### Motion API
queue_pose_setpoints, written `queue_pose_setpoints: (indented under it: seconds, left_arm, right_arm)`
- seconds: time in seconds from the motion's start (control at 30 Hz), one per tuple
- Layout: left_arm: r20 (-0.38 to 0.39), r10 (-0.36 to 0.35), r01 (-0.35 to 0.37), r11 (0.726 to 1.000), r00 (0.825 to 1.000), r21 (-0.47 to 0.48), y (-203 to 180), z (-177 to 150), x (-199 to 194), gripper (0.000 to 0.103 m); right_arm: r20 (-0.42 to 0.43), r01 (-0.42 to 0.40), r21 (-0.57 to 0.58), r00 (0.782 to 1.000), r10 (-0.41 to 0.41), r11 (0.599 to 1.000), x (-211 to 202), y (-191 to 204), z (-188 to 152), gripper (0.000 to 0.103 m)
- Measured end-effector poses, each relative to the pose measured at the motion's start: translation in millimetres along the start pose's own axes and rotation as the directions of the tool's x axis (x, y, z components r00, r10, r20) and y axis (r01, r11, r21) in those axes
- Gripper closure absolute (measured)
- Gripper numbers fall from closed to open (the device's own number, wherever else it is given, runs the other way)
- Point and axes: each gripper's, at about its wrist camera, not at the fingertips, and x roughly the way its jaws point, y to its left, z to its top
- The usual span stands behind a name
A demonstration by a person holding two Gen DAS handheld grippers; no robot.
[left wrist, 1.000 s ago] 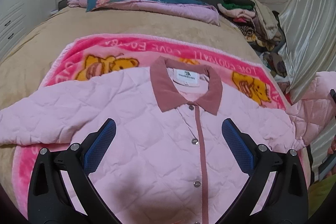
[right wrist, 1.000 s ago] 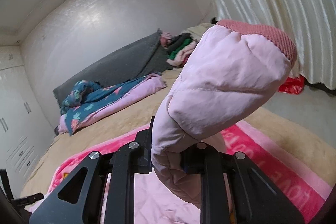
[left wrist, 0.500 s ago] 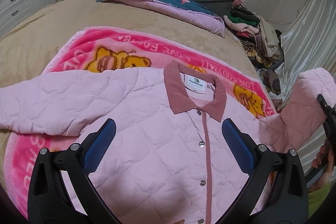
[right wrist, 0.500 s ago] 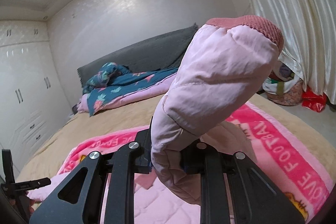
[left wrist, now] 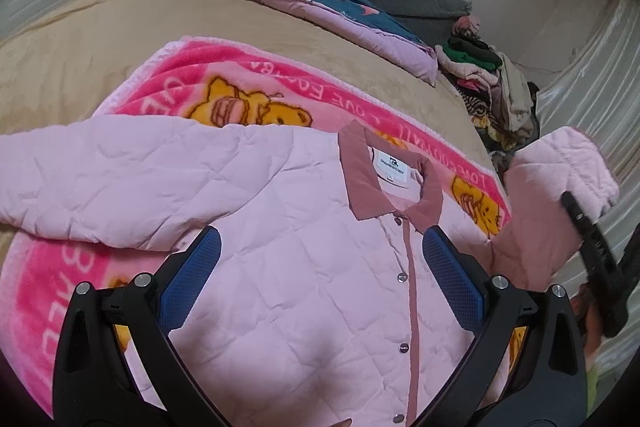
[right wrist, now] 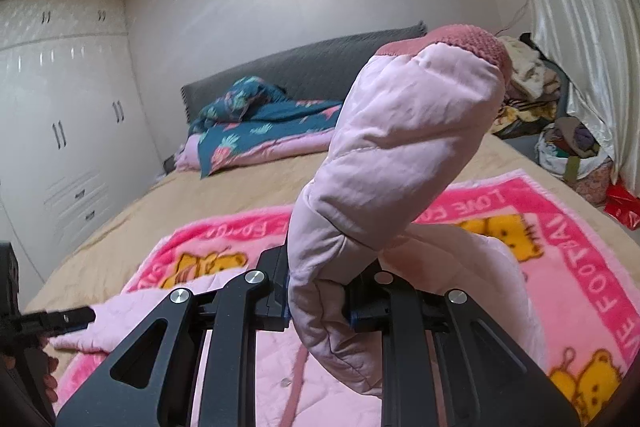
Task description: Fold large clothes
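The pink quilted jacket (left wrist: 304, 267) is lying face up and buttoned on the pink bear blanket (left wrist: 248, 83), filling the lower centre of the left view. 1 sleeve (right wrist: 392, 155) is being held up, clamped in the right gripper (right wrist: 316, 303), at the centre of the right view. The left gripper (left wrist: 320, 275) is hovering spread wide, grasping nothing. The other sleeve (left wrist: 100, 183) is lying outstretched at centre left. No fold is judged finished; both sleeves and the body are left.
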Motion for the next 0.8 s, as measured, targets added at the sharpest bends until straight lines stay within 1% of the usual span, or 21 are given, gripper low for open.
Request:
queue_pose_setpoints:
  seconds: [0.2, 0.47, 0.57, 0.7, 0.8]
  left_arm:
    - [-0.018, -0.029, 0.028, 0.999, 0.999, -0.044, 12.8, -4.7, 16.2, 0.008]
    - [-0.009, -0.121, 0.119, 0.983, 0.993, -0.138, 31.2, -5.6, 34.8, 0.008]
    - [0.006, -0.165, 0.164, 0.974, 0.986, -0.153, 35.8, -7.3, 38.4, 0.008]
    - [0.014, -0.205, 0.205, 0.965, 0.979, -0.162, 42.1, -10.3, 43.0, 0.008]
    - [0.013, -0.259, 0.257, 0.948, 0.966, -0.187, 49.5, -10.2, 46.8, 0.008]
  right_arm:
    - [-0.073, -0.033, -0.061, 0.997, 0.028, 0.998, 28.4, 36.6, -28.8, 0.085]
    - [-0.168, -0.050, -0.156, 0.986, 0.023, 0.986, 59.0, 73.3, -68.2, 0.085]
    - [-0.205, -0.069, -0.186, 0.978, 0.030, 0.980, 68.4, 83.2, -82.9, 0.085]
    - [-0.270, -0.099, -0.215, 0.962, 0.038, 0.972, 82.9, 99.2, -105.8, 0.084]
    - [-0.300, -0.116, -0.247, 0.953, 0.038, 0.962, 88.9, 112.2, -120.3, 0.080]
